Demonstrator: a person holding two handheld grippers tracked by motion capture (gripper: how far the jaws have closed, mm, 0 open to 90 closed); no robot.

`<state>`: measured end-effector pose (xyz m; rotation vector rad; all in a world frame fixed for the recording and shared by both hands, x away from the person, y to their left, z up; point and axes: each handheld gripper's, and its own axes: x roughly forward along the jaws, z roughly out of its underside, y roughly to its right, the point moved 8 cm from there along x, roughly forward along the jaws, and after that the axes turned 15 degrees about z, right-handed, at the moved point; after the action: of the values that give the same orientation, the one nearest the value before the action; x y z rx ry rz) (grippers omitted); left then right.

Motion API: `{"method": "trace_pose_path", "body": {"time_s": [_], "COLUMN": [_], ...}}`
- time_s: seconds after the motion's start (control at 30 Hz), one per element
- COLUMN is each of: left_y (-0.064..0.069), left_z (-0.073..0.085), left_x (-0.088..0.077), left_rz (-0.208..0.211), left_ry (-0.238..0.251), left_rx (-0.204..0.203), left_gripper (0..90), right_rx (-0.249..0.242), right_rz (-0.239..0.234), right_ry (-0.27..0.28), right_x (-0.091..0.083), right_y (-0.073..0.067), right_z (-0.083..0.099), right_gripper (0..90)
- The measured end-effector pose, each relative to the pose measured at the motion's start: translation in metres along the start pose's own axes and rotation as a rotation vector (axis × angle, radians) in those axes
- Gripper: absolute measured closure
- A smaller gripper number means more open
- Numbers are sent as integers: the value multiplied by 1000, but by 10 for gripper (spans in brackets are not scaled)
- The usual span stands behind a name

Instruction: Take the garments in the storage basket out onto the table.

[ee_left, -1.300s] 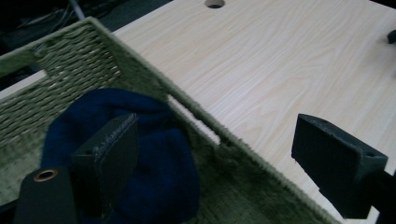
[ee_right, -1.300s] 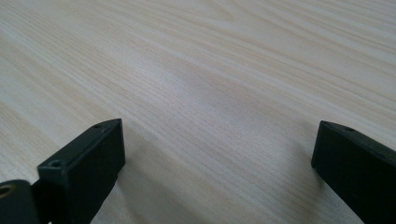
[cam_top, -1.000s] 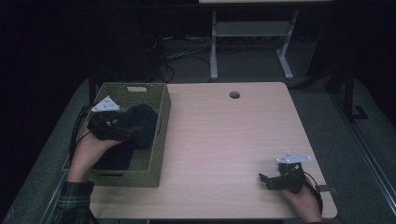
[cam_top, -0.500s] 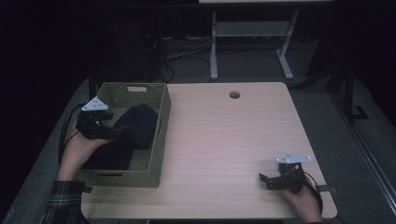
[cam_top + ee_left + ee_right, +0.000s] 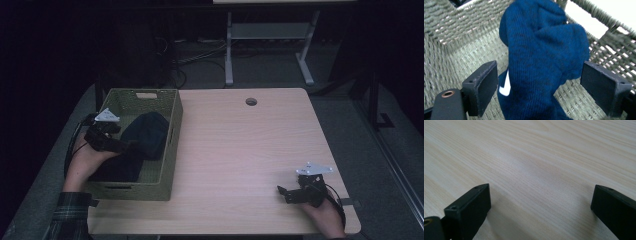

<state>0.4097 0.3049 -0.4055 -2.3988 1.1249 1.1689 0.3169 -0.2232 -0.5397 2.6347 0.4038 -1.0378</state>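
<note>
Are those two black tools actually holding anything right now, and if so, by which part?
Nothing is held. The left tool stands open around the blue knitted garment in the basket, its jaws not clamped. The right tool is open over the table.

Left claw [image 5: 131,146] gapes wide (jaws apart); right claw [image 5: 281,192] rests low, likewise spread.

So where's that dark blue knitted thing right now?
The blue knitted garment lies inside the woven basket at the table's left in the high view, between the left gripper's open jaws.

Dark room, grey floor [image 5: 280,70], white stand [image 5: 265,35] behind.
</note>
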Motion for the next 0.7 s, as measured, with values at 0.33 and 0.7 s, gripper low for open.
{"method": "trace_pose_path", "body": {"time_s": [0.33,0.7], "left_y": [-8,-2], "left_z": [12,16], "left_x": [9,11], "left_rz": [-1,54], "left_ry": [-66,-116], "left_rx": [-16,2], "left_gripper": [230,637], "right_rx": [0,0], "right_rz": [0,0], "right_ry": [0,0], "right_x": [0,0], "right_y": [0,0], "right_z": [0,0], "right_gripper": [23,23]}}
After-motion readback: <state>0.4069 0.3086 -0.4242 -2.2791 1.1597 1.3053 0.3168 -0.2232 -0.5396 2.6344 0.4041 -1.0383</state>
